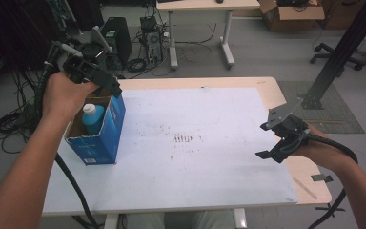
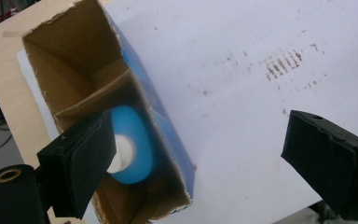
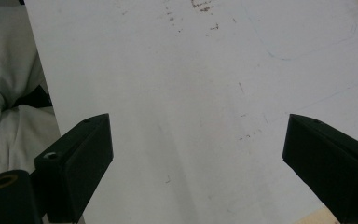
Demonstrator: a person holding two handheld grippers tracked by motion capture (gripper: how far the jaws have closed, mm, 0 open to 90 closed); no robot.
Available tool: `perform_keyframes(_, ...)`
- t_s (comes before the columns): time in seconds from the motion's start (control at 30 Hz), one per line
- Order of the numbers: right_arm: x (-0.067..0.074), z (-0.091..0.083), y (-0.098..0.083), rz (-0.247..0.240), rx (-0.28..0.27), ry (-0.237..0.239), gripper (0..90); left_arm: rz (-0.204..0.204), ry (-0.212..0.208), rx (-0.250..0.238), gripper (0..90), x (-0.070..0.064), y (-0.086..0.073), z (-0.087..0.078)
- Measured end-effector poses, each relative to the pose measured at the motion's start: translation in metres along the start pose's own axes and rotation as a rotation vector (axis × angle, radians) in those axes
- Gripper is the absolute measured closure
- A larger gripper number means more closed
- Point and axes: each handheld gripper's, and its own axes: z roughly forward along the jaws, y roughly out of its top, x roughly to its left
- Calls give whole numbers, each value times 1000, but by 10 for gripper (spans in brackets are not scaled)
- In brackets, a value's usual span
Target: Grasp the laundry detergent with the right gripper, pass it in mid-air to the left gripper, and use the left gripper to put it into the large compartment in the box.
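At the left of the high view, you are holding your left gripper above an open blue box standing upright near the left edge of the white sheet that is covering the bench. A blue bottle with a white cap is standing upright inside the box, cap pointing up. In the left gripper view, the bottle is sitting at the lower left of the frame, in the nearer of two cardboard compartments, partly hidden behind one jaw. Your left gripper is released, its jaws standing wide with nothing between them.

At the right of the high view, your right gripper is hovering low over the sheet near the bench's right edge, also spread wide and holding nothing.

The bottle is looking like smooth plastic, so it is probably light but slippery, and likely to give a little under a squeeze. The cap and neck are the only parts reachable from above, so that is the best place to take hold. The box is thin cardboard with torn edges and may tip or slide if you are bumping its walls.
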Motion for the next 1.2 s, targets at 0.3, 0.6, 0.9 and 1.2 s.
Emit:
perform_keyframes(0.3, 0, -2, 1, 0, 0, -2, 79, 72, -49, 21, 95, -18, 10, -2)
perform_keyframes(0.6, -1, -3, 0, 8, 5, -4, 78, 164, -97, 16, 81, -37, 22, 2)
perform_keyframes(0.9, -3, -2, -1, 14, 11, -4, 78, 257, -129, 9, 80, -55, 33, 11)
perform_keyframes(1.2, -3, -3, 1, 18, 15, -5, 78, 337, -145, 30, 78, -71, 43, 18)
